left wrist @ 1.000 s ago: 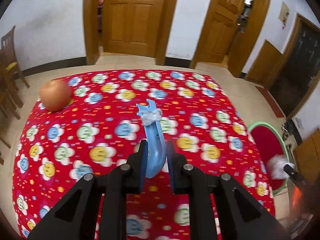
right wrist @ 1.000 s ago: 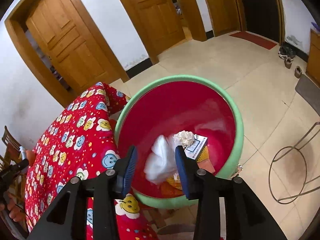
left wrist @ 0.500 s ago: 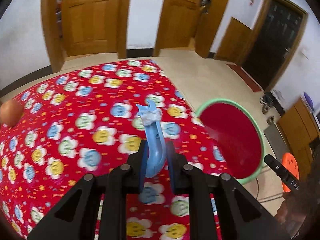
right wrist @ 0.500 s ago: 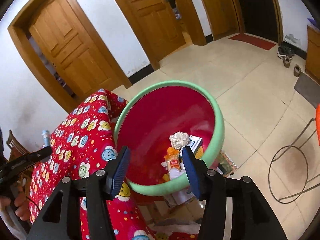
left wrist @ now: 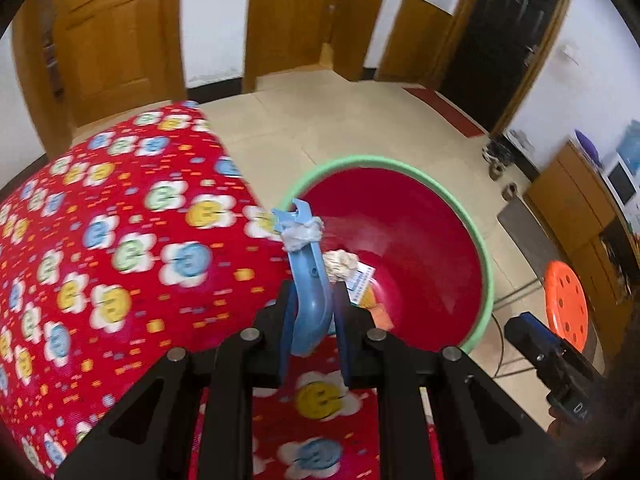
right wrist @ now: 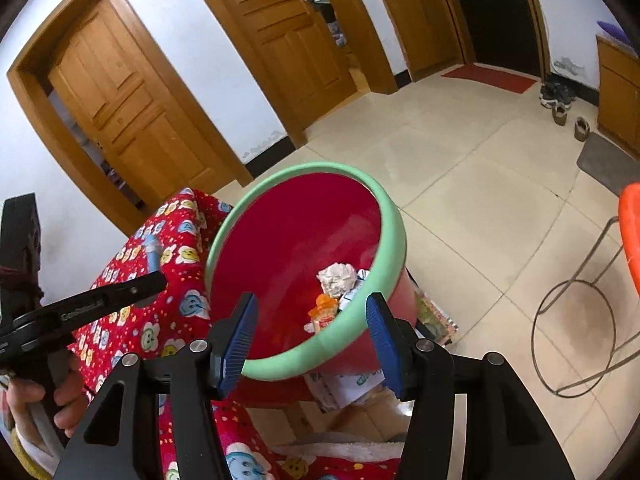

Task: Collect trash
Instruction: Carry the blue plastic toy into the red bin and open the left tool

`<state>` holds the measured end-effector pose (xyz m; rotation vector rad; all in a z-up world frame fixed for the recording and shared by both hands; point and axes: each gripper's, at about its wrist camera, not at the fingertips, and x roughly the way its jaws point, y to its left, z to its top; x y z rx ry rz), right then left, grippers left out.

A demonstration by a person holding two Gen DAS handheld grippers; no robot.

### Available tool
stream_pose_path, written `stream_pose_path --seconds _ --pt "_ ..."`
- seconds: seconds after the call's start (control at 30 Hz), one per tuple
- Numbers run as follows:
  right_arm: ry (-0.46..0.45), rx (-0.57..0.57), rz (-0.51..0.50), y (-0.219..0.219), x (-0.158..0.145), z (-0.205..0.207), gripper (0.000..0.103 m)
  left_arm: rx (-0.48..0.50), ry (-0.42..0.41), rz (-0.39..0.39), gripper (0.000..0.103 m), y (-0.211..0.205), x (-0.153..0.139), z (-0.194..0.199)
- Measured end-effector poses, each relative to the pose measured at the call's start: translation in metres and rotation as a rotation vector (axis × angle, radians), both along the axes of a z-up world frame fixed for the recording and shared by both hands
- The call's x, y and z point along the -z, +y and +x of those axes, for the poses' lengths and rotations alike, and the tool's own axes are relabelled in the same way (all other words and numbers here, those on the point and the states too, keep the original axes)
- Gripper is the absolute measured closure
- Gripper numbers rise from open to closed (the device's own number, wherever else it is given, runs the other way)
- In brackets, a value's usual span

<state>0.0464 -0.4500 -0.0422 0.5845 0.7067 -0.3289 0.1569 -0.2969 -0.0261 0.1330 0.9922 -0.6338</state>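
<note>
My left gripper [left wrist: 313, 326] is shut on a curved blue plastic piece [left wrist: 310, 280] with a white wad [left wrist: 303, 234] stuck near its tip. It holds the piece over the table's edge, its tip at the green rim of the red trash bin [left wrist: 472, 240]. Crumpled paper [left wrist: 340, 261] and wrappers lie inside. My right gripper [right wrist: 312, 326] is open and empty above the near rim of the bin [right wrist: 394, 236], where crumpled paper [right wrist: 337, 278] and an orange wrapper [right wrist: 322, 312] lie. The left gripper [right wrist: 154, 280] shows at the left there.
The table has a red flowered cloth [left wrist: 120, 240]. An orange stool [left wrist: 566, 306] on a wire frame [right wrist: 576, 320] stands right of the bin. Papers [right wrist: 352, 384] lie on the floor under the bin. Wooden doors [right wrist: 132, 112] and cabinets [left wrist: 568, 204] line the walls.
My left gripper swung right with the blue piece, from over the table to the bin's rim. My right gripper let the white trash fall into the bin, opened wider and drew back.
</note>
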Motion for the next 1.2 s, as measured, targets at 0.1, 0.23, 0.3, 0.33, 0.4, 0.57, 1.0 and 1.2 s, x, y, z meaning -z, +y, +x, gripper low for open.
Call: stream_pose_path --seconds 0.1,0.23,0.3,0.33,0.4,0.57,1.0,1.2 --pt "0.005 0.006 0.003 -0.003 0.002 -0.003 0.046 0.035 0.0 0.01 0.082 -0.014 0.004 -0.004" --pt "0.003 0.009 0.006 -0.004 0.002 -0.007 0.046 0.035 -0.015 0.012 0.065 -0.016 0.002 -0.007" --pt "0.0 0.003 0.01 -0.003 0.002 -0.007 0.046 0.027 -0.027 0.019 0.059 -0.013 0.0 -0.009" --pt "-0.003 -0.005 0.016 -0.002 0.001 -0.006 0.046 0.023 -0.031 0.021 0.056 -0.013 -0.001 -0.01" --pt "-0.006 -0.014 0.019 0.0 0.0 -0.006 0.045 0.004 -0.039 0.029 0.046 -0.006 -0.003 -0.01" --pt "-0.022 -0.051 0.004 0.015 -0.01 -0.006 0.033 -0.074 -0.055 0.041 0.036 0.026 -0.008 -0.012" --pt "-0.078 -0.181 -0.067 0.083 -0.044 -0.009 0.025 -0.281 -0.095 0.044 0.024 0.119 -0.03 -0.041" --pt "-0.099 -0.252 -0.095 0.118 -0.056 -0.015 0.023 -0.371 -0.129 0.02 0.02 0.161 -0.045 -0.069"
